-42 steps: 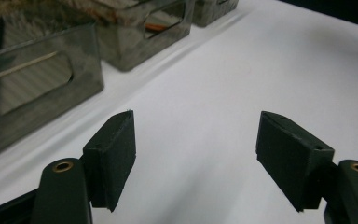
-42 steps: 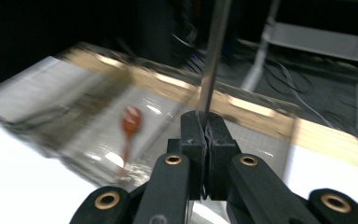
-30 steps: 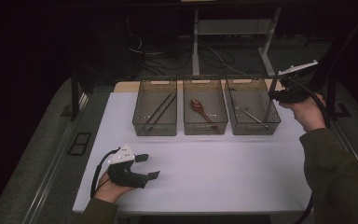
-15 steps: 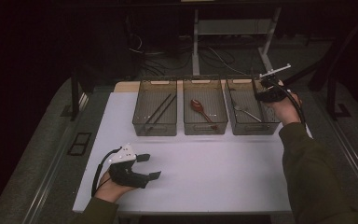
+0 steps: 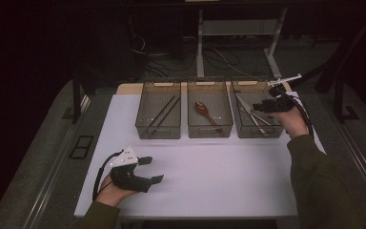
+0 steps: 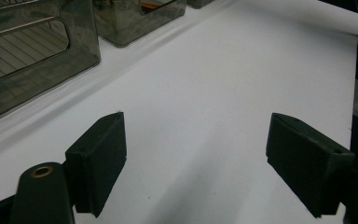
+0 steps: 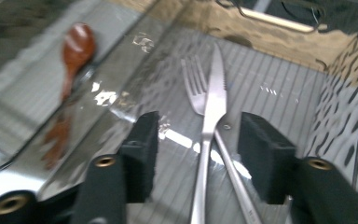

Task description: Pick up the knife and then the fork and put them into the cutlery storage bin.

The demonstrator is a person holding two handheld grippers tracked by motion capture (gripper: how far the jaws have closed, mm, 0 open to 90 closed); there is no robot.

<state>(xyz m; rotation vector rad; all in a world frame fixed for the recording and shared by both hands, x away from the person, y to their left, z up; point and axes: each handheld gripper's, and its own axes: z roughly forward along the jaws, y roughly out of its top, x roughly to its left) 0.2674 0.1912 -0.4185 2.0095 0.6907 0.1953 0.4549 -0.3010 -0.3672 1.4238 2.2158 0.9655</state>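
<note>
Right gripper point(image 7: 198, 154) over the right bin point(image 5: 242, 86), jaws just opened, straddling knife point(image 7: 209, 116) and fork point(image 7: 193, 88) lengthwise (unpinched); left gripper point(image 5: 150, 169) wide, idle

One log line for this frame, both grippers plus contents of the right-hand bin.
left gripper: open, on table | right gripper: jaws just opening, over knife and fork | right bin

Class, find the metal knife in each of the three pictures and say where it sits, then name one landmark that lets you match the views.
High view: the knife lies in the right-hand bin, at the right gripper.
Left gripper view: not in it.
Right gripper view: centre, blade up, crossing the fork, between open jaws that have just been opening.
Shared landmark: the red-brown spoon next door.
</note>
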